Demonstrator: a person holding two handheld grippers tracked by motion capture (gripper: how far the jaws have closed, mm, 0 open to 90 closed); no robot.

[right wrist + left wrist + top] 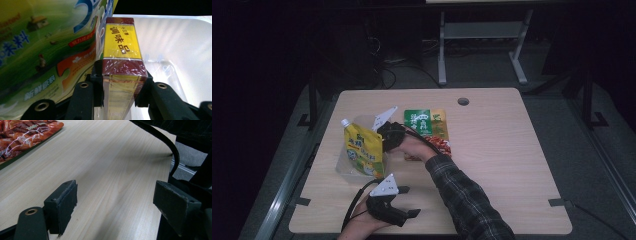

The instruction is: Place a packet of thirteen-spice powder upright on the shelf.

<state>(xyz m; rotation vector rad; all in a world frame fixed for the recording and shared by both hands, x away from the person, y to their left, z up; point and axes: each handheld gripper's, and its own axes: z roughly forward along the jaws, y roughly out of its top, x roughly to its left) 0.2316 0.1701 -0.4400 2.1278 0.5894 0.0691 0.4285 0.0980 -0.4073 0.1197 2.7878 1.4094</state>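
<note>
the bench [492,165] carries everything here, and the clear tub [346,167] near its left edge is your landmark. a yellow-green pouch [363,151] stands upright in the tub. a green and red packet [430,129] lies flat on the bench, to the right of the tub. your right hand-held gripper [384,141] is at the tub's right side, clenched on a maroon and yellow box [122,53], which sits just beside the pouch over the tub. your left hand-held gripper [414,201] rests on the bench in front of the tub, jaws spread wide with nothing between them.
</note>
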